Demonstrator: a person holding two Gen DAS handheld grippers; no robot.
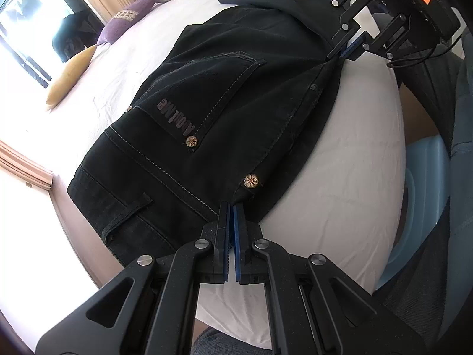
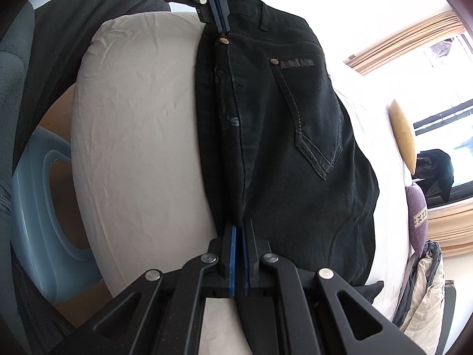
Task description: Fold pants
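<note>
1. Ahead of both grippers, black jeans [image 1: 224, 94] lie on the white bed [image 1: 340, 177]; left gripper [image 1: 231, 207] pinches the waistband corner, right gripper [image 2: 239, 227] the crotch edge (both clamped).
2. Judged step: laying the lengthwise fold flat; next, release and regrip for the crosswise fold.

We look steeply down along each claw from its wrist, close above the bed [image 1: 340, 183]. The left view faces along the pants [image 1: 224, 103] from the waistband corner toward the right claw [image 1: 335, 56]; the right view faces back toward the left claw [image 2: 222, 31]. Both share the pants and the white sheet.
</note>
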